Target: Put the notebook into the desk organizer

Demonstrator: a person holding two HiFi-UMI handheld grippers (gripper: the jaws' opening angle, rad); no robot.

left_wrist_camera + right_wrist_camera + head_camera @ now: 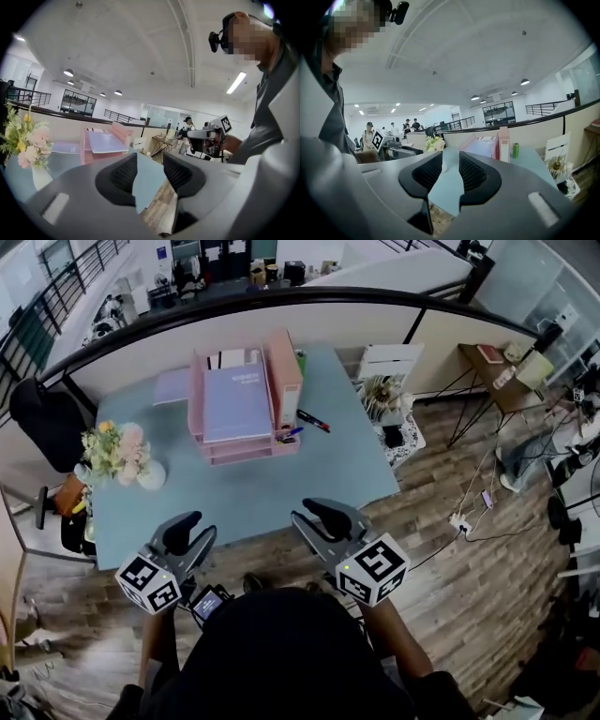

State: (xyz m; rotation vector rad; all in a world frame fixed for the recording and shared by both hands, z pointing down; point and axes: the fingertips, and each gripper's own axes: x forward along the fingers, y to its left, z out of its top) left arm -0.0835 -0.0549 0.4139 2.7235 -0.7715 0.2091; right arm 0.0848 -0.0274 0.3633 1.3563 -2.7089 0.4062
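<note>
Showing the left hand-held gripper and the right hand-held gripper side by side at the near edge of the counter, both pointing toward the pink organizer. Each hand-held gripper has its jaws partly apart with nothing between the pads; only counter and wooden floor show through the gaps. The notebook, lavender-blue, lies flat in the top tray of the organizer, well apart from both grippers. A second lavender item lies on the counter just left of the organizer. A marker lies on the counter beside the organizer's right side, and a green can stands near it. Flowers stand near the counter's left edge
</note>
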